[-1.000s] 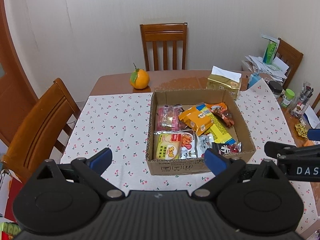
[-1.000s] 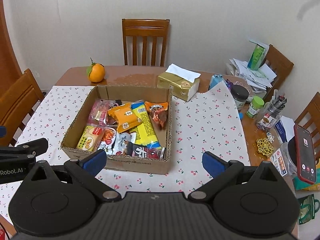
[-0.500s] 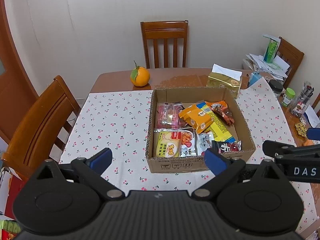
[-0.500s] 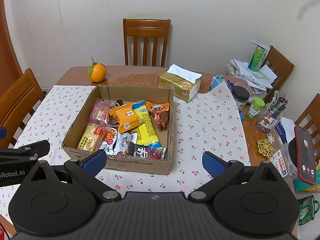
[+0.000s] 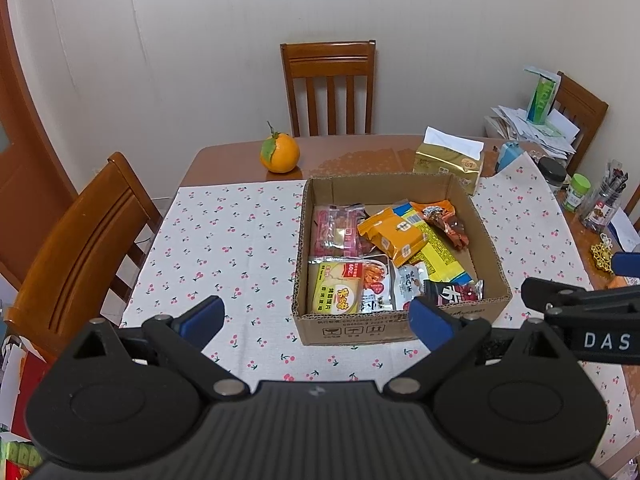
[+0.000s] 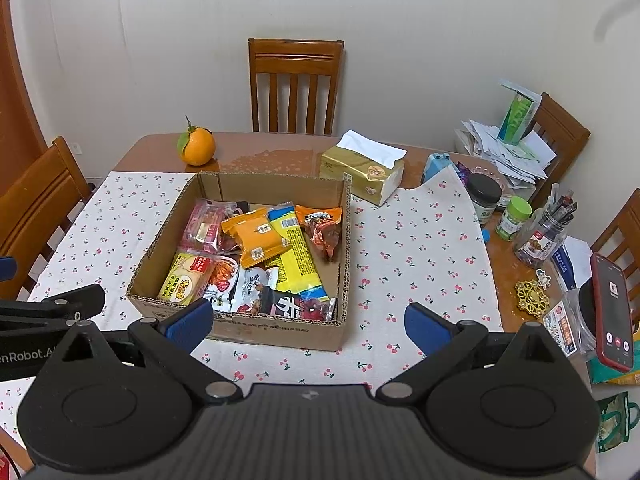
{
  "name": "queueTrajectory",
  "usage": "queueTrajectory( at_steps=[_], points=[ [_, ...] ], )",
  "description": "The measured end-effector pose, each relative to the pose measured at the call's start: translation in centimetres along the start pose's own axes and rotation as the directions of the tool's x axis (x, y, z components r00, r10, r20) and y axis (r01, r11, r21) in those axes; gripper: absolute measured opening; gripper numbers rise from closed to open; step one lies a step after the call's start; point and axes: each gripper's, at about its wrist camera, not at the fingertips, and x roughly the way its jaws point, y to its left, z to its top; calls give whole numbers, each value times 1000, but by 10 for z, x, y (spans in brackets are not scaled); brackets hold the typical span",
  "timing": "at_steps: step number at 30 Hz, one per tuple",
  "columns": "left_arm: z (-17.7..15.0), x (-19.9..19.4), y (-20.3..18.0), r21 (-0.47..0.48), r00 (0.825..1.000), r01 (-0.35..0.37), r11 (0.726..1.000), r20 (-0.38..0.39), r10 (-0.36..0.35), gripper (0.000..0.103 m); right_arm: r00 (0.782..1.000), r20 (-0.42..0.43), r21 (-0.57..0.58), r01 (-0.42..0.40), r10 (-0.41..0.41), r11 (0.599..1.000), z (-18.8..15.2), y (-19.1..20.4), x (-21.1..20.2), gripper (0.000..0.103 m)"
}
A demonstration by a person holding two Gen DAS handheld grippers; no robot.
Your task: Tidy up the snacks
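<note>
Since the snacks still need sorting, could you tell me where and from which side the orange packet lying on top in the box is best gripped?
Grip the orange packet across its short width near the middle, coming straight down from above. It lies flat on top of the yellow packet, and the cardboard box walls probably block a sideways approach. The right gripper is open and seems well placed.

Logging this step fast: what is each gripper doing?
Left gripper: open, holding nothing.
Right gripper: open, holding nothing.

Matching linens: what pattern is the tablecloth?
White tablecloth with small red cherries; clearest in the right wrist view.
</note>
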Motion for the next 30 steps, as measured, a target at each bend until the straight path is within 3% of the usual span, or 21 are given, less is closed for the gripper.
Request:
queueTrajectory(
  at_steps=[30],
  points=[
    [1,-2,2,1,1000,-3,1000,-4,3,98,1000,3,2,4,-4,1000,0,1,-4,103]
  ],
)
